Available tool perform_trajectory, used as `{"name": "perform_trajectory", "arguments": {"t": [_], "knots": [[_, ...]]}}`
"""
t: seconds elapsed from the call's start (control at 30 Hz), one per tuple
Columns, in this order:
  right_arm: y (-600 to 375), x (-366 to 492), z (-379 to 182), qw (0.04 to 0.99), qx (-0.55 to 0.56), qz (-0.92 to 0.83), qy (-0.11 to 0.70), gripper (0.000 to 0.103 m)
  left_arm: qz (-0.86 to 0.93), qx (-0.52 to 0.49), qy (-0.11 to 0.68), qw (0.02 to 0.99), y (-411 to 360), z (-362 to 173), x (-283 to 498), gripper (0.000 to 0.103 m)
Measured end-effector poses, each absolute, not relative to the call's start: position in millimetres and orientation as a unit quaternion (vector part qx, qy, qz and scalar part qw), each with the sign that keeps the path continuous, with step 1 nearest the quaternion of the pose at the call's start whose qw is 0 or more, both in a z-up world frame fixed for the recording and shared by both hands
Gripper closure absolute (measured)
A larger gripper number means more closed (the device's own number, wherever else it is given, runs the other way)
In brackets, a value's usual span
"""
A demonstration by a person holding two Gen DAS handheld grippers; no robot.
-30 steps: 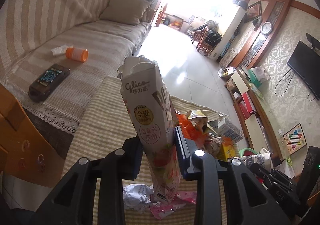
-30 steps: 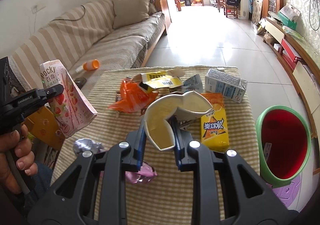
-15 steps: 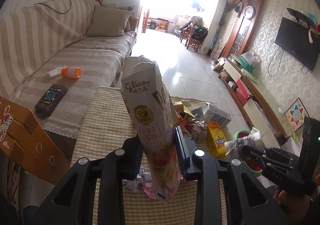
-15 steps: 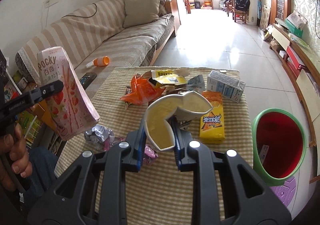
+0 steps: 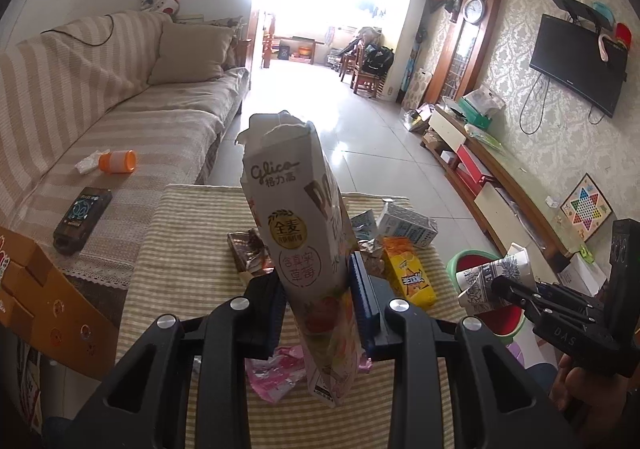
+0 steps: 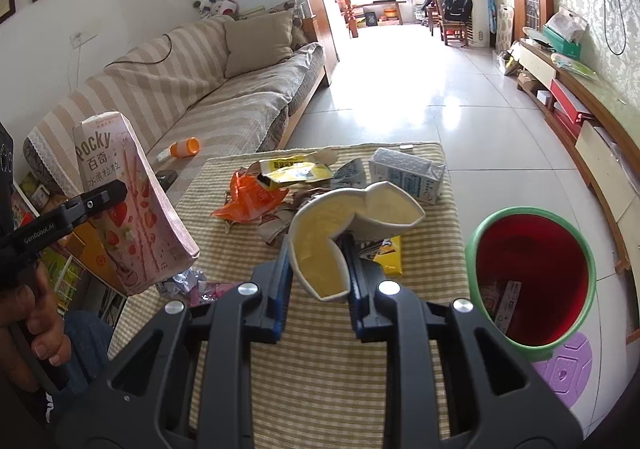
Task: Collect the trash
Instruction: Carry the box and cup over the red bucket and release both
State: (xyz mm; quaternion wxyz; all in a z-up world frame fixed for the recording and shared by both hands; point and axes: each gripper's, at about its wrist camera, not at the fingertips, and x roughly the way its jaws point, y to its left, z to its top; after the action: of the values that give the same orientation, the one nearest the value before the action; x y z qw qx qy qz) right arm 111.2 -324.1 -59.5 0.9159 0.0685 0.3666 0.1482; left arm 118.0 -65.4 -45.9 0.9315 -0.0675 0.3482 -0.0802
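Here the left gripper is clamped on a strawberry Pocky box, its blue pads pressed against the box's two sides; the box stands upright between them, torn open at the top, lifted clear of the striped tablecloth. From the right wrist view the same box hangs tilted at the left edge of the table, with a black finger of the left gripper across its face and the person's left hand below it. The right gripper is closed on a crumpled paper cup, squeezing its wall so that the cream inside and bent rim face the camera; the cup is held above the cloth. In the left wrist view that cup shows its patterned outside, pinched in the right gripper in front of the green waste bin. The bin, green outside and red inside, stands on the floor just beside the table's right edge, on a purple mat, with a few scraps at its bottom. Left on the cloth are an orange snack bag, a yellow wrapper, a grey milk carton, a yellow juice box, crumpled foil and a pink wrapper. On the striped sofa lie an orange-capped bottle and a dark phone.
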Motion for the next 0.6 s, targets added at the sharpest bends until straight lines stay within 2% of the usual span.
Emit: {"name": "perform_trajectory", "arguments": {"t": [0.6], "knots": [[-436.3, 101.8, -32.1, 0.939, 0.101, 0.056, 0.325, 0.079, -0.187, -0.044, 0.350, 0.917, -183.1, -34.2, 155.0, 0.076]]}}
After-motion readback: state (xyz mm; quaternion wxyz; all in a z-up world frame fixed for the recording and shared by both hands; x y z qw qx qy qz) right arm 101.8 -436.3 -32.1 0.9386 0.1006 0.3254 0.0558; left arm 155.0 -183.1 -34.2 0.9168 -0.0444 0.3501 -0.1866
